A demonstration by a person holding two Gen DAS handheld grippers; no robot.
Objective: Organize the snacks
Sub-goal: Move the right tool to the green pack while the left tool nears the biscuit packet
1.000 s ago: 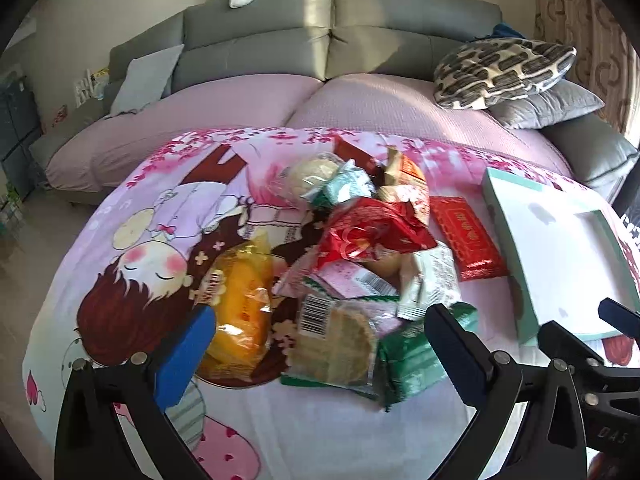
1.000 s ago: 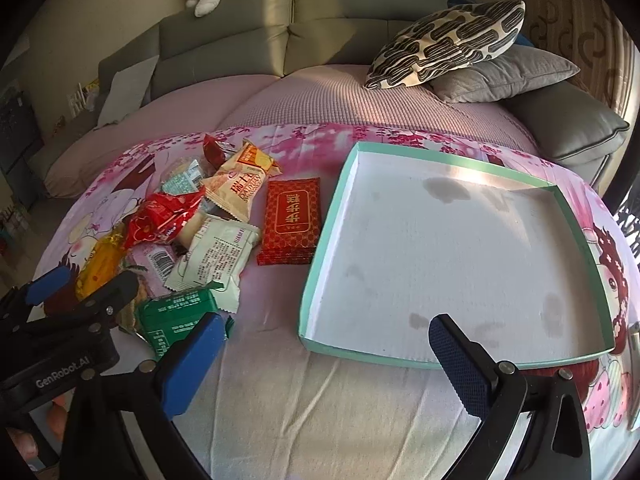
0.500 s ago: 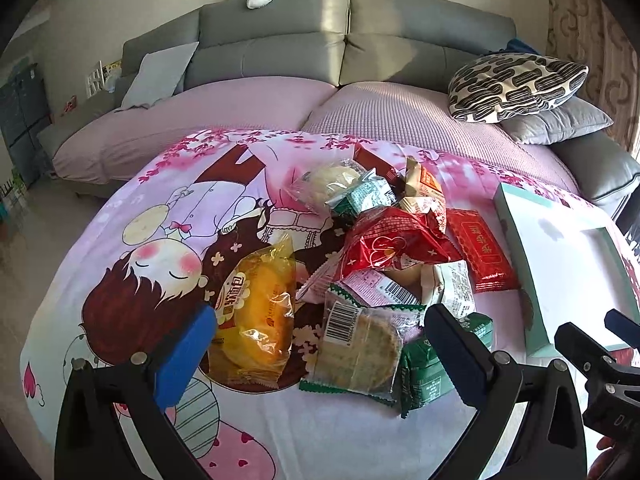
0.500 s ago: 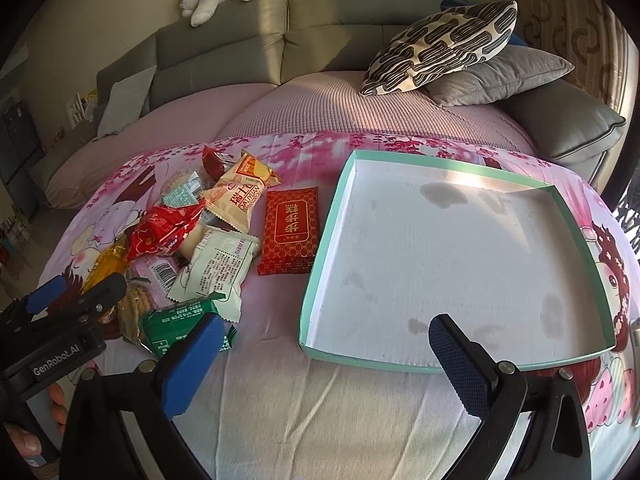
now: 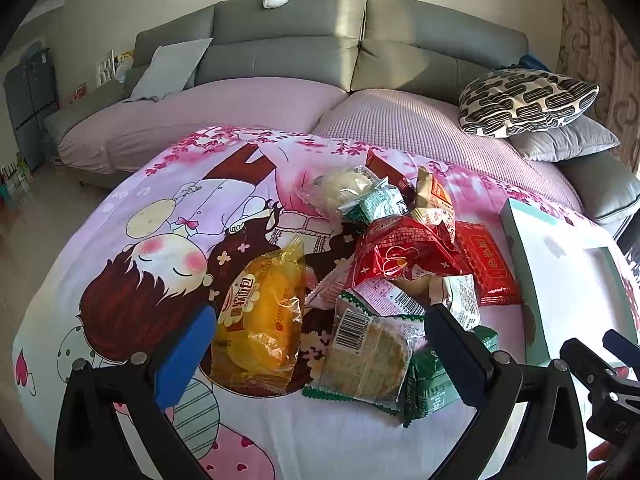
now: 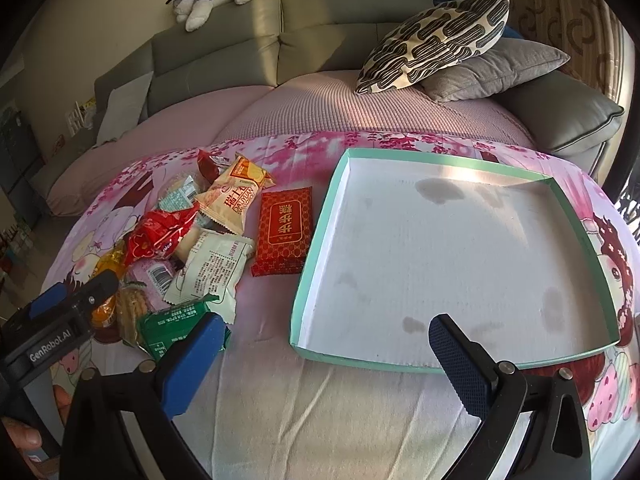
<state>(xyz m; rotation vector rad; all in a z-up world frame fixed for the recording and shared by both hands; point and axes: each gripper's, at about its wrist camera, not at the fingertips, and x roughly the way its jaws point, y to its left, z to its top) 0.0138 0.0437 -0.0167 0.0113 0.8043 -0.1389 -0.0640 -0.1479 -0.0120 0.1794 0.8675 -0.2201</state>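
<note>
Both grippers are hovering spread wide, holding nothing. Left gripper [image 5: 316, 352] is facing the snack pile [image 5: 384, 264] mid-table, a barcoded cracker packet [image 5: 368, 348] lying lengthwise between its fingers, nearest. Right gripper [image 6: 324, 356] is facing the bare tray [image 6: 452, 366] near the table's right edge.

Left claw [image 5: 320, 356] spread wide, above snack pile [image 5: 372, 280], teal box [image 5: 568, 272] beside

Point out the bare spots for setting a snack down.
The teal-rimmed tray is bare throughout. The cloth strip between tray and right gripper is free, as is the cartoon face patch left of the yellow cake packet. The snack pile is crowded.
</note>
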